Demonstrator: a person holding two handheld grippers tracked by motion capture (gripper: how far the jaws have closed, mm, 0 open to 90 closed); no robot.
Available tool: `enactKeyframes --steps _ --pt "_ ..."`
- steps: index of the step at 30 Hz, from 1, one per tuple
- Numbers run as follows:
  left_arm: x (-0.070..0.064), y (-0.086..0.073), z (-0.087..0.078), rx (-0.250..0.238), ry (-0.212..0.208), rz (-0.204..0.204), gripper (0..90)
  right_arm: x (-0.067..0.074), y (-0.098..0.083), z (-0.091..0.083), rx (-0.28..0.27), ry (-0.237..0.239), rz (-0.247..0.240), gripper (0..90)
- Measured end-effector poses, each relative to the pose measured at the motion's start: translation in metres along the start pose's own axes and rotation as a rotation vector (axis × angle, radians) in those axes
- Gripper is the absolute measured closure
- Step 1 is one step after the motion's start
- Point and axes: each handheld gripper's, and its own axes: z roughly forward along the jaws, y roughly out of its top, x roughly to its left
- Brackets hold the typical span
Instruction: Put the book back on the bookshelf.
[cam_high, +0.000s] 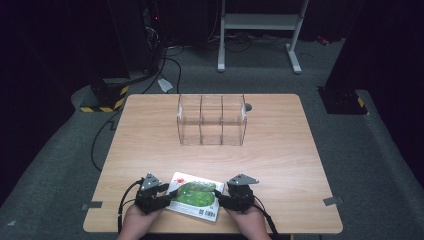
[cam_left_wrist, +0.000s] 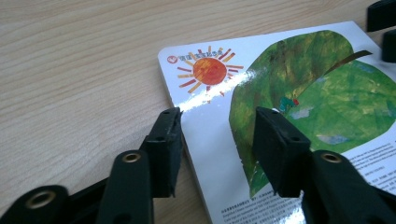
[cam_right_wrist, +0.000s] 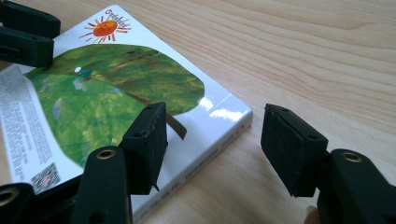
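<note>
Left gripper (cam_high: 167, 192): sitting at the book's left edge, jaws parted and straddling that edge, one over bare wood, one over the cover; the pads are gripping nothing. Judged a stance for pinching the edge.

Book (cam_high: 195, 195): lying flat, cover up, on the near edge of the table (cam_high: 280, 165), between the two grippers; a green leaf and an orange sun (cam_left_wrist: 209, 71) are showing on the glossy cover.

Right gripper (cam_high: 220, 198): facing the book's right edge, jaws open, one above the cover, one over the wood beside the spine; nothing is being clamped.

Clear divided box (cam_high: 212, 119): standing mid-table, well apart from the book, three compartments looking empty, likely the destination.

Nothing is lying between book and box; a grey disc (cam_high: 248, 106) is resting just beyond the box.
</note>
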Motion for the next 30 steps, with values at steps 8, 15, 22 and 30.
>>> enactKeyframes --steps 8,15,22,30 --pt "0.007 0.005 -0.003 0.046 -0.012 -0.035 48.9 0.012 -0.012 -0.005 0.035 0.053 -0.019 37.7" --pt "0.0 0.006 0.002 0.04 -0.023 -0.006 52.2 0.014 -0.013 -0.003 0.044 0.078 0.001 38.0" --pt "-0.005 0.005 0.004 0.021 -0.016 -0.001 51.9 0.015 -0.012 -0.002 0.03 0.045 -0.019 38.4" --pt "-0.016 0.011 0.015 -0.002 0.001 0.03 52.1 -0.003 -0.007 0.001 0.008 0.019 0.019 40.2"
